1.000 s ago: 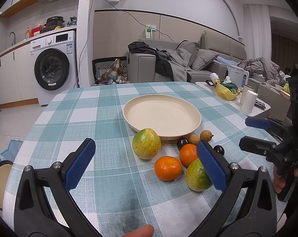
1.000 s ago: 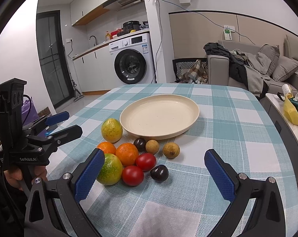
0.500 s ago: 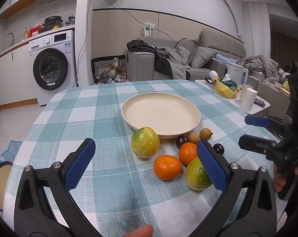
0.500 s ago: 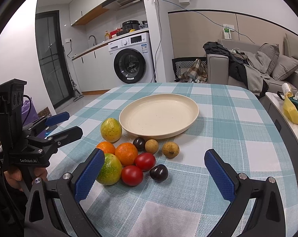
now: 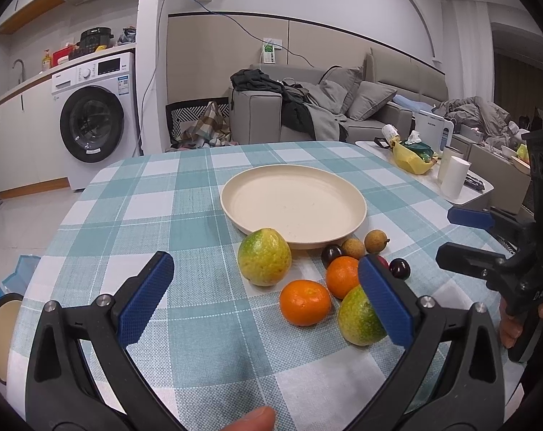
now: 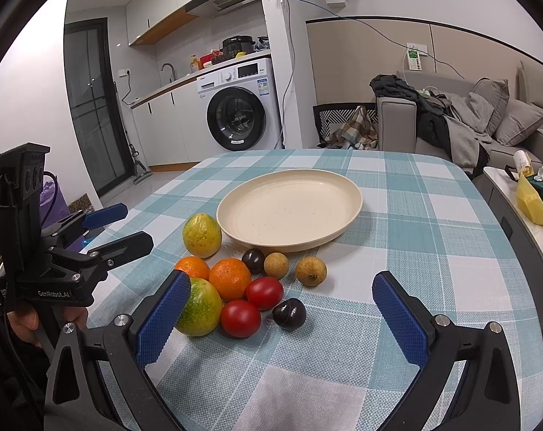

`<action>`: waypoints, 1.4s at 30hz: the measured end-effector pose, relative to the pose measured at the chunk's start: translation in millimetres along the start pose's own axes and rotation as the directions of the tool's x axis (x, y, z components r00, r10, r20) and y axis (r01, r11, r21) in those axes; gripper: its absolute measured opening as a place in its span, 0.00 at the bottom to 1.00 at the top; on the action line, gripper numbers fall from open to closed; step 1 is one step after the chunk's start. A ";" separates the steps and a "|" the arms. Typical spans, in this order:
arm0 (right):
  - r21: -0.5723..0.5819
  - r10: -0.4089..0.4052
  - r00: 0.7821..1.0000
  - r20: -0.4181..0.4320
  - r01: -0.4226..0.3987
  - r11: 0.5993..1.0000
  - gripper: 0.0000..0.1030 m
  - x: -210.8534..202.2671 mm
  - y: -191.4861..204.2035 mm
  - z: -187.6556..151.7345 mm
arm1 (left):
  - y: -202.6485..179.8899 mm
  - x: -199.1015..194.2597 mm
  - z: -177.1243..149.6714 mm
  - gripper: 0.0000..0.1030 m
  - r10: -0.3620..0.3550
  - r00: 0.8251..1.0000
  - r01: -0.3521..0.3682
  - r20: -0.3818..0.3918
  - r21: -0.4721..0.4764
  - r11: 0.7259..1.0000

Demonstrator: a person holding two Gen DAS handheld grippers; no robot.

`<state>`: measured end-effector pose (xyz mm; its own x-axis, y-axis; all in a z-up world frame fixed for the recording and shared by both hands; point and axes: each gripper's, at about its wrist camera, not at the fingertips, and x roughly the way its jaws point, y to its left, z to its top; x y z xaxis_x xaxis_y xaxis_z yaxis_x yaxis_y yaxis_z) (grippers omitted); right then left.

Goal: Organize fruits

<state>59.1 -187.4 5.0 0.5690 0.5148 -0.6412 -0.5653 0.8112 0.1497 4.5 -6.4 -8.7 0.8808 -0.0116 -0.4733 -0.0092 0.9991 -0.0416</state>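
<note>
Both grippers hung over the checked bench (image 6: 433, 215), and nothing was in either of them. The left gripper (image 5: 267, 294) had its jaws spread wide, low in the left wrist frame, with a green-yellow fruit (image 5: 264, 256) sitting at centre between the blue pads and a second one (image 5: 357, 318) half hidden behind the right-hand pad. The right gripper (image 6: 282, 319) was just as wide open and just as empty, framing the fruit pile in the lower middle of its view. There lay two oranges (image 6: 230, 278), two red tomatoes (image 6: 240, 318), a dark plum (image 6: 289, 313) and another dark one (image 6: 253, 260) close by the plate, plus two small brown longans (image 6: 311, 270). Everything sat on the cloth; the cream plate (image 6: 289, 212), centre frame just beyond the pile, was bare. A thumb tip (image 5: 249, 422) poked in at the bottom edge of the left wrist view.
</note>
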 end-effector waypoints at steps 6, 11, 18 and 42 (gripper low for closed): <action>0.004 -0.005 1.000 -0.003 0.005 1.000 1.00 -0.6 -1.4 -1.8 | -0.7 0.5 -0.4 0.99 -0.002 1.000 0.002 -0.005 0.003 1.000; 0.005 -0.009 1.000 -0.011 0.009 1.000 1.00 0.5 -3.2 -1.9 | -2.4 0.3 -1.7 0.99 -0.004 1.000 0.005 -0.007 0.010 1.000; -0.008 -0.027 0.999 -0.029 0.027 1.000 1.00 4.7 -0.3 0.0 | -2.1 0.5 -0.7 0.99 -0.002 1.000 0.002 -0.009 0.007 1.000; 0.038 -0.037 0.990 -0.138 0.042 0.998 0.95 22.8 -10.9 -0.1 | -20.0 6.8 1.0 0.99 -0.104 0.991 0.112 -0.090 0.090 0.990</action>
<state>78.2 -184.5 -11.3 0.5016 0.4415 -0.7440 -0.5176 0.8422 0.1509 11.2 -26.4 -10.2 0.8307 -0.1188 -0.5438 0.1318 0.9912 -0.0153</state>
